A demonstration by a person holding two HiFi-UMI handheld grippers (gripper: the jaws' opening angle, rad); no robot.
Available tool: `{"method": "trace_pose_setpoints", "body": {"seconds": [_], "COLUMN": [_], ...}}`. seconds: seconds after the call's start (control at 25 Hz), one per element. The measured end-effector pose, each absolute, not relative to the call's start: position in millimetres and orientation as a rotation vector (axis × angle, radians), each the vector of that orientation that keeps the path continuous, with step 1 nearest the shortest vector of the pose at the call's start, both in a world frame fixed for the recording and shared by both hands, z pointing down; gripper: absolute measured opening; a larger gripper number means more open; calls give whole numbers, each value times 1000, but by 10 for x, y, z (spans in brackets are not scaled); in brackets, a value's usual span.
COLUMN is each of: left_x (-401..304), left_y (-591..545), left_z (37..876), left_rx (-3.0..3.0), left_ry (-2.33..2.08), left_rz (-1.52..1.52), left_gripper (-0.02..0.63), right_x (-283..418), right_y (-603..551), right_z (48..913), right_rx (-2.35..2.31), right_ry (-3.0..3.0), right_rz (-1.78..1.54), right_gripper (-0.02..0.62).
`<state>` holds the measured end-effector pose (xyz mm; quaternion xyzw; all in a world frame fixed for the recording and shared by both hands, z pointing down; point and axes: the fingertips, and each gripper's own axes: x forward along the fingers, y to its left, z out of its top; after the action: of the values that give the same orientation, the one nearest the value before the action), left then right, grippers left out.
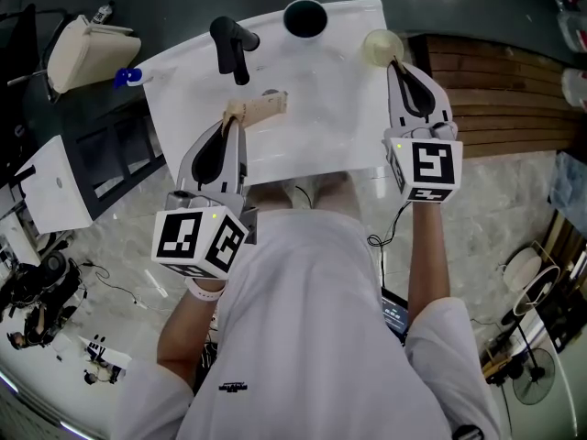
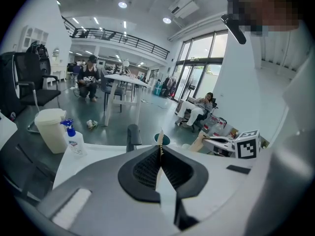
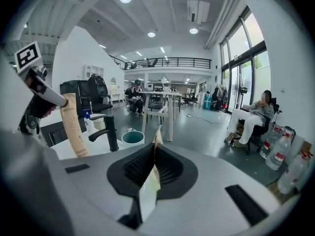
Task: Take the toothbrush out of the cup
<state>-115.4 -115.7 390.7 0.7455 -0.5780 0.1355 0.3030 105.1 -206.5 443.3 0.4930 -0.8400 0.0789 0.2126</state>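
The toothbrush package (image 1: pixel 258 108) is out of the teal cup (image 1: pixel 304 17), well to the person's side of it above the white worktop (image 1: pixel 312 126). The left gripper (image 1: pixel 235 119) is clamped on it. Right of the cup, the right gripper (image 1: pixel 393 62) is pinched on a thin pale piece (image 1: pixel 382 45).

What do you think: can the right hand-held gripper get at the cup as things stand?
Probably yes for reach: only bare counter lies between the right hand-held gripper and the cup, and the tap stands beyond it. Its jaws are shut on a pale thing, though, so grasping looks unlikely.
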Motion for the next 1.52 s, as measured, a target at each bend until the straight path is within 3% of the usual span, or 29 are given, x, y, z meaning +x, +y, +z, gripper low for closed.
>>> {"method": "trace_pose_setpoints", "body": {"seconds": [1.52], "left_x": [-1344], "left_y": [-857], "left_z": [3082], "left_rx": [2286], "left_ry": [-1458], "left_rz": [150], "left_gripper": [6], "right_x": [994], "right_y": [-983], "right_z": [2769], "right_rx": [1720], "right_ry": [-2366], "right_rz": [88], "right_gripper": [6]}}
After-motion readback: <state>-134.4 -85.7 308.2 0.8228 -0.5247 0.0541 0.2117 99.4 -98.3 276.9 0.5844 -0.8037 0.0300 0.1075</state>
